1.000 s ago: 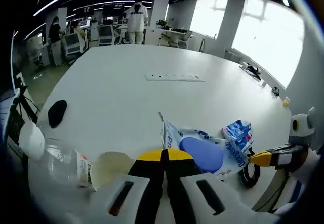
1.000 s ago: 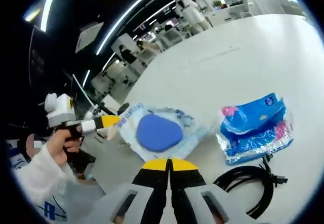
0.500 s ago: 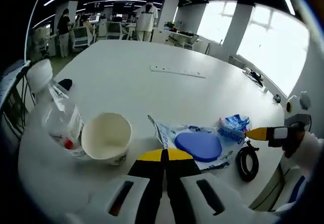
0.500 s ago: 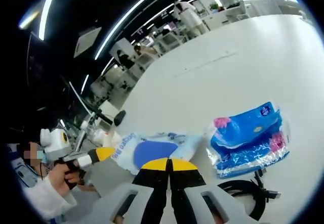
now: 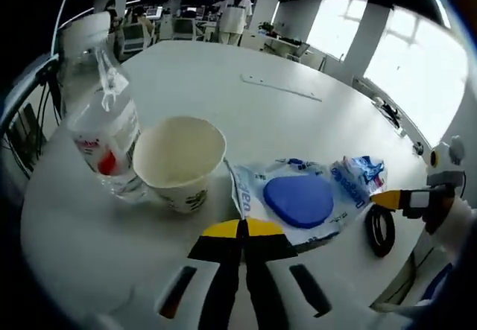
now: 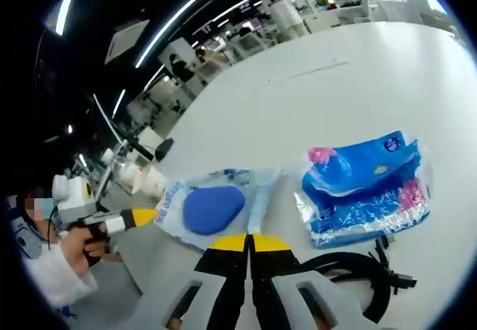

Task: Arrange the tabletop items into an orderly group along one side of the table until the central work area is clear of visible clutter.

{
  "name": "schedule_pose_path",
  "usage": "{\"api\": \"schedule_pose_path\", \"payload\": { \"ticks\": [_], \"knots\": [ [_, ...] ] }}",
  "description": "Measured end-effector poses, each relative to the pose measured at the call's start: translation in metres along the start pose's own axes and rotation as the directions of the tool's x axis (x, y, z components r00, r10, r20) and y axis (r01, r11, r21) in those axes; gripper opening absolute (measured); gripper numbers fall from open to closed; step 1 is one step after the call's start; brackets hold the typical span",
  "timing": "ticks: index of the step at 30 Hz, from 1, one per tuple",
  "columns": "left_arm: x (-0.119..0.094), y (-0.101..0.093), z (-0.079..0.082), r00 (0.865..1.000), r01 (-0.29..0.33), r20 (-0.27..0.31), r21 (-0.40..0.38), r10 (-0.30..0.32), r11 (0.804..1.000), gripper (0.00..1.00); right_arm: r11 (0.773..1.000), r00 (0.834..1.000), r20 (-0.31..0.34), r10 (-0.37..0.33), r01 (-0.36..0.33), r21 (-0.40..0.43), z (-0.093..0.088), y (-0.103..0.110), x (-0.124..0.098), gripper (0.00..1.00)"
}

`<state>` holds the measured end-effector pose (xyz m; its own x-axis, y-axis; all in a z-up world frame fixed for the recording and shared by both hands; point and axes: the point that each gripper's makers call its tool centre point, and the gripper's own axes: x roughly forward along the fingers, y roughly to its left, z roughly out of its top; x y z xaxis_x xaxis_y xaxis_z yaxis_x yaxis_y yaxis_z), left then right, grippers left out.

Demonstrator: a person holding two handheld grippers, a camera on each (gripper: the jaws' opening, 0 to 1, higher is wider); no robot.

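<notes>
**Clutter gathered at the near edge of the tabletop**

The wide white tabletop stretches away from me, mostly bare through its middle, with a thin white strip lying far out on it. In my left gripper view, the clear plastic water bottle with a red-and-white label stands upright at the left, and the cream paper cup stands open-mouthed just beside it, touching or nearly so. To the right of the cup lies the clear plastic pouch holding a blue rounded pad, flat on the tabletop, its near edge just ahead of my left gripper. That gripper's yellow-tipped jaws are pressed together with nothing between them. Past the pouch sits the blue plastic pack of tissues, and the coiled black cable lies near it at the tabletop's edge. My right gripper reaches in from the right, close to the tissue pack.

In my right gripper view, the tissue pack lies right of the pouch, apart from it, with the cable coiled just below. My right gripper has its jaws closed and empty, tips near the pouch's edge. My left gripper points at the pouch from the left, held in my hand.
</notes>
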<state>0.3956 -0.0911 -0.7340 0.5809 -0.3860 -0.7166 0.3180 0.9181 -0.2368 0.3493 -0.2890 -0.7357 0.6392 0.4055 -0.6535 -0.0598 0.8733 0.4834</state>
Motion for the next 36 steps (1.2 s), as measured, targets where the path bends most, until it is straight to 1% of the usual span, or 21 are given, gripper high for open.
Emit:
{"api": "schedule_pose_path", "payload": {
  "ticks": [2,5,6,8,10,13,15,17,18,19,21,22,23,24,27,30,33,36],
  "knots": [
    [0.002,0.003,-0.006,1.000,-0.009,-0.011,0.000,0.009,1.000,0.00,1.000,1.000,-0.018,-0.021,0.021,-0.018,-0.005,-0.004,0.003,0.00],
    [0.004,0.006,-0.012,1.000,-0.018,-0.024,0.000,0.018,1.000,0.00,0.999,0.999,-0.023,-0.037,0.037,0.006,-0.009,-0.013,0.005,0.00],
    [0.005,0.007,-0.014,0.999,-0.020,-0.028,0.005,0.020,1.000,0.00,0.999,0.999,-0.027,-0.040,0.040,0.019,-0.010,-0.016,0.006,0.00],
    [0.006,0.007,-0.016,0.999,-0.027,-0.036,0.036,0.028,0.999,0.00,0.999,0.998,-0.039,-0.041,0.041,0.004,-0.011,-0.016,0.010,0.00],
    [0.008,0.009,-0.017,0.999,-0.035,-0.034,0.051,0.037,0.998,0.00,0.999,0.998,-0.053,-0.043,0.043,-0.005,-0.012,-0.016,0.012,0.00],
    [0.010,0.010,-0.016,0.999,-0.038,-0.028,0.055,0.039,0.998,0.00,0.999,0.997,-0.063,-0.048,0.049,0.005,-0.014,-0.017,0.015,0.00],
    [0.012,0.011,-0.018,0.999,-0.034,-0.030,0.064,0.036,0.997,0.00,0.998,0.996,-0.071,-0.056,0.054,-0.032,-0.016,-0.017,0.016,0.00],
    [0.014,0.013,-0.019,0.999,-0.029,-0.014,0.047,0.029,0.998,0.00,0.997,0.995,-0.076,-0.059,0.055,-0.054,-0.017,-0.017,0.018,0.00],
    [0.015,0.014,-0.020,1.000,-0.023,-0.003,0.016,0.024,1.000,0.00,0.997,0.995,-0.077,-0.059,0.055,-0.059,-0.017,-0.017,0.018,0.00],
    [0.015,0.015,-0.020,1.000,-0.023,0.001,0.009,0.023,1.000,0.00,0.997,0.995,-0.078,-0.060,0.056,-0.062,-0.018,-0.017,0.018,0.00],
    [0.016,0.013,-0.020,1.000,-0.026,0.003,0.035,0.026,0.999,0.00,0.995,0.995,-0.079,-0.062,0.056,-0.078,-0.019,-0.018,0.019,0.00],
    [0.016,0.014,-0.020,0.999,-0.037,0.000,0.053,0.037,0.998,0.00,0.993,0.995,-0.083,-0.060,0.051,-0.110,-0.020,-0.020,0.018,0.00],
    [0.014,0.018,-0.019,0.998,-0.061,-0.003,0.127,0.062,0.990,0.00,0.993,0.994,-0.078,-0.071,0.062,-0.105,-0.020,-0.020,0.018,0.00],
    [0.014,0.015,-0.020,0.999,-0.051,-0.002,0.127,0.052,0.991,0.00,0.992,0.995,-0.079,-0.069,0.060,-0.109,-0.020,-0.020,0.018,0.00],
    [0.014,0.015,-0.020,0.999,-0.047,-0.001,0.074,0.047,0.996,0.00,0.992,0.994,-0.081,-0.067,0.058,-0.108,-0.019,-0.020,0.018,0.00],
    [0.014,0.015,-0.020,0.999,-0.050,0.002,0.083,0.050,0.995,0.00,0.993,0.995,-0.080,-0.066,0.058,-0.102,-0.019,-0.021,0.018,0.00],
    [0.013,0.013,-0.020,0.999,-0.047,0.011,0.120,0.046,0.992,0.00,0.994,0.994,-0.081,-0.066,0.058,-0.098,-0.018,-0.020,0.018,0.00],
    [0.013,0.015,-0.019,0.999,-0.036,0.019,0.096,0.035,0.995,0.00,0.994,0.996,-0.071,-0.054,0.048,-0.094,-0.018,-0.019,0.018,0.00]
  ]
}}
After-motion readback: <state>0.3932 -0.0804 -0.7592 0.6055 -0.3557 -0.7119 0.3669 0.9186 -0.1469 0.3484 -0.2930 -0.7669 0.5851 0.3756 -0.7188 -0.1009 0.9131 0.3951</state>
